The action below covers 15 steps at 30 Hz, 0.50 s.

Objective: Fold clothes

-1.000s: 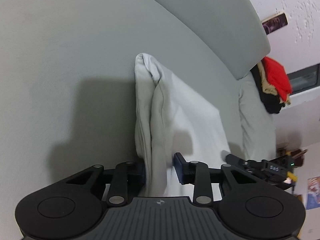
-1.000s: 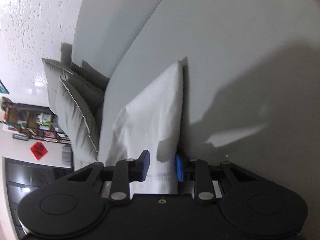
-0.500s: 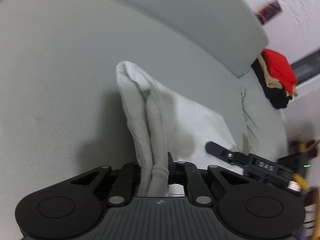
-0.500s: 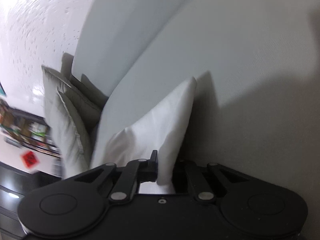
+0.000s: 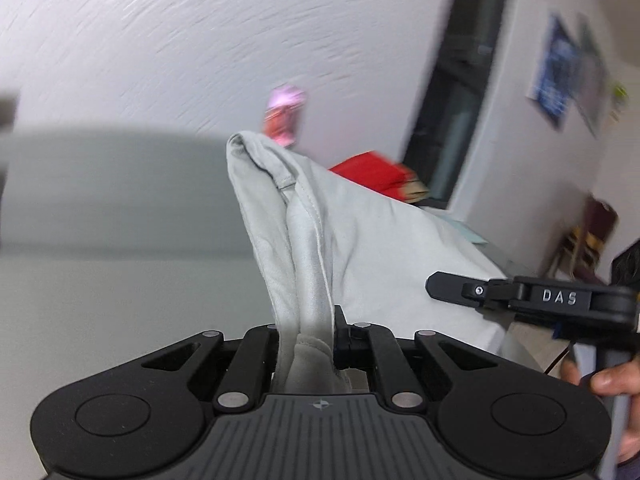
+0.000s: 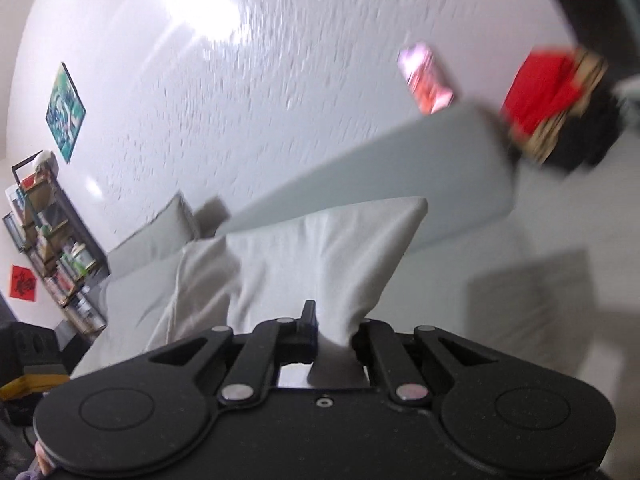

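A pale grey-white garment [image 5: 360, 240] hangs lifted off the grey sofa seat [image 5: 100, 300], stretched between both grippers. My left gripper [image 5: 308, 336] is shut on a bunched, hemmed edge of it. In the right wrist view the same garment [image 6: 320, 256] spreads out in front, and my right gripper [image 6: 336, 336] is shut on a pinched corner. The right gripper's black fingers [image 5: 460, 286] also show at the right of the left wrist view, held by a hand [image 5: 612, 384].
The grey sofa backrest [image 6: 380, 176] runs behind the garment, with cushions [image 6: 160, 236] at its left end. A pile of red, tan and black clothes [image 6: 556, 100] sits on the right end. A bookshelf [image 6: 52, 248] stands at far left by the white wall.
Both grippers closed on the garment's edge and rose, lifting it off the sofa seat. The views tilted up from the seat to the backrest and wall.
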Available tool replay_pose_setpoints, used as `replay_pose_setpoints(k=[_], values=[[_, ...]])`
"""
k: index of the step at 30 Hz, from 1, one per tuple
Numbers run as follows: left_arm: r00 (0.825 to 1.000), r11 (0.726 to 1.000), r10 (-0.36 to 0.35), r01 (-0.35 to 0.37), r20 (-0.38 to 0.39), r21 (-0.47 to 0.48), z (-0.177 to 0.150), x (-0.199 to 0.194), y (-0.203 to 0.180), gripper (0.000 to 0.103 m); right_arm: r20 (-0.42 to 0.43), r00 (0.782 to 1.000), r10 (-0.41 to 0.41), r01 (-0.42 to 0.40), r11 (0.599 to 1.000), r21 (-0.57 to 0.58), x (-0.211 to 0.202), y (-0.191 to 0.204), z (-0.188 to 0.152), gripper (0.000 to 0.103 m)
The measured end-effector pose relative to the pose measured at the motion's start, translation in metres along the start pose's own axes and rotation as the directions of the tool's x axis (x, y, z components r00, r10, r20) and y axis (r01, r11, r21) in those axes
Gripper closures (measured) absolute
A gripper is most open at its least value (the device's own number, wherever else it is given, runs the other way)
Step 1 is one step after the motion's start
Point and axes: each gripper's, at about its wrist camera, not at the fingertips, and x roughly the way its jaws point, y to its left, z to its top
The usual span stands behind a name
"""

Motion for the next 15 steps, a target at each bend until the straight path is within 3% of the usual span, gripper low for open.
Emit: replay_pose_setpoints(k=[4, 9, 12, 15], values=[[0.992, 0.991, -0.119, 0.121, -0.039, 0.062, -0.01, 0.026, -0.069, 0.094, 0.085, 0.988, -0.131, 0.136, 0.989, -0.055, -0.077, -0.023, 0.006, 0.097], [0.952, 0.954, -0.27, 0.285, -0.144, 0.094, -0.028, 0.069, -0.13, 0.094, 0.102, 0.958, -0.269, 0.267, 0.963, 0.04, -0.138, -0.075, 0.001, 0.097], [0.926, 0.941, -0.304, 0.328, -0.225, 0.078, -0.035, 0.122, -0.154, 0.094, 0.076, 0.931, -0.357, 0.352, 0.933, 0.068, -0.139, -0.118, 0.001, 0.097], [0.914, 0.945, -0.296, 0.323, -0.279, 0.055, -0.042, 0.178, -0.167, 0.094, 0.016, 0.916, -0.401, 0.391, 0.901, 0.19, -0.122, -0.176, 0.006, 0.097]])
